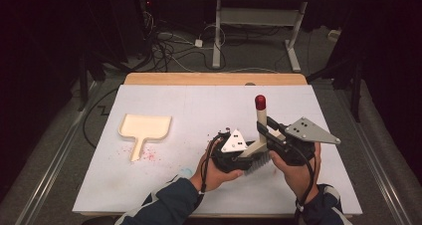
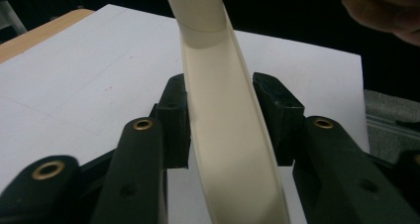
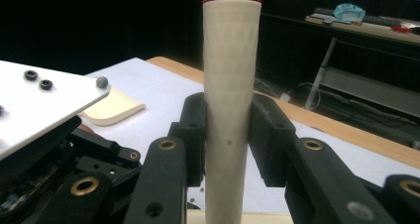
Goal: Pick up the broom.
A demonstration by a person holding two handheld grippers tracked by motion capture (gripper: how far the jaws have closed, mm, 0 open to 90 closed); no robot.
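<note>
Brush (image 1: 259,135), lower right of centre: cream plastic, round faceted handle with glossy red cap, dark bristles. Right gripper (image 3: 228,130) fingers clamp the handle; left gripper (image 2: 223,120) fingers pinch its curved cream back. Cream dustpan (image 1: 144,128), left, flat on white surface (image 1: 199,105).

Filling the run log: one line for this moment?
left tool: shut on brush head | right tool: shut on handle | dustpan: on table
</note>
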